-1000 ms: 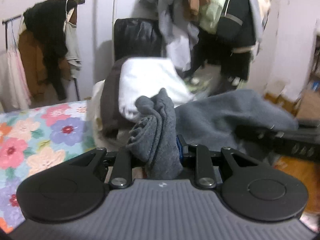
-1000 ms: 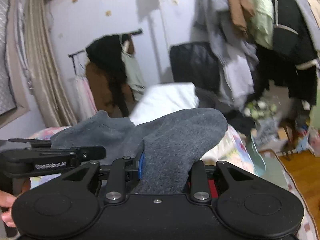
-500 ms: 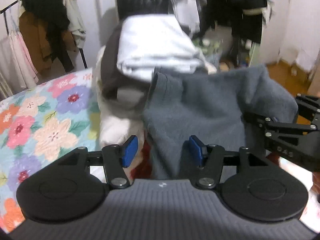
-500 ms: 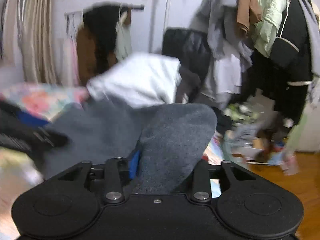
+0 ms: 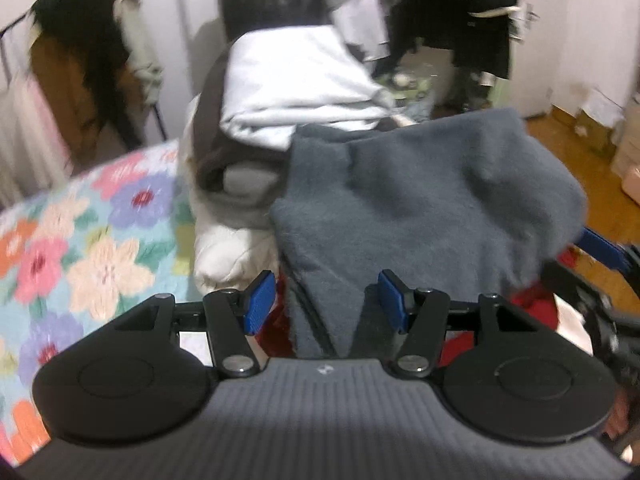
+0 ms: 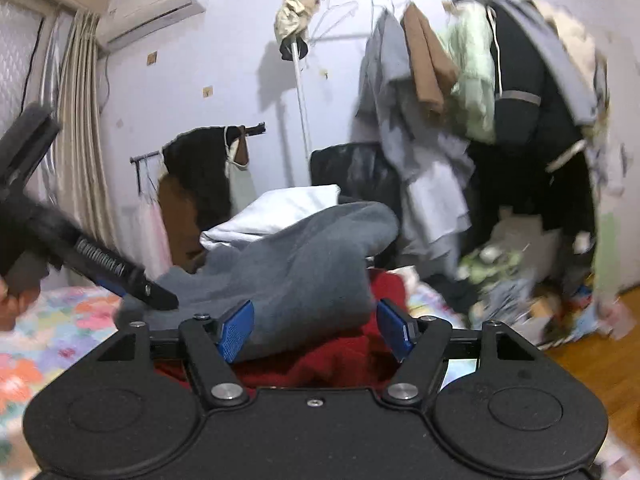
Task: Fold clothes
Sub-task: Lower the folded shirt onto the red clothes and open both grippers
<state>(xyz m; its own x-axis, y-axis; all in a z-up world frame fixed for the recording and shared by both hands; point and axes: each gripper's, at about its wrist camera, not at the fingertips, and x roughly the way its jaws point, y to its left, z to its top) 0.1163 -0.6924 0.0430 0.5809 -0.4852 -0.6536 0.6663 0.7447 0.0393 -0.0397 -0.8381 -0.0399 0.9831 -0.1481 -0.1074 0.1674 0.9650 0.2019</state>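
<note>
- Our left gripper (image 5: 327, 300) has its jaws spread wide, the blue pads (image 5: 260, 302) standing clear on either side and gripping nothing.
- The grey garment (image 5: 424, 200) lies in a loose fold straight ahead of that gripper; one edge of it hangs down into the gap between the pads, and we cannot tell whether it brushes either one.
- Our right gripper (image 6: 316, 330) is likewise wide open, holding nothing, with the same grey garment (image 6: 296, 264) bunched just beyond its blue pads (image 6: 236, 330); the left pad looks close against the cloth, though contact is unclear.
- Under the grey garment sits a red cloth (image 6: 336, 356), showing between the right gripper's fingers and also in the left wrist view (image 5: 536, 304).
- Behind the grey garment a stack of folded clothes (image 5: 296, 88) rises, white on top with brown and cream layers below, resting on the floral bedspread (image 5: 96, 240).
- From the right wrist view we see the left gripper (image 6: 140, 286) coming in from the left edge, its tip touching or just at the grey garment's left side.
- Further back stand a clothes rack (image 6: 472, 92) heavy with hanging garments, a dark chair (image 6: 352, 168), and an air conditioner (image 6: 152, 8) high on the wall beside the curtain (image 6: 80, 148).
</note>
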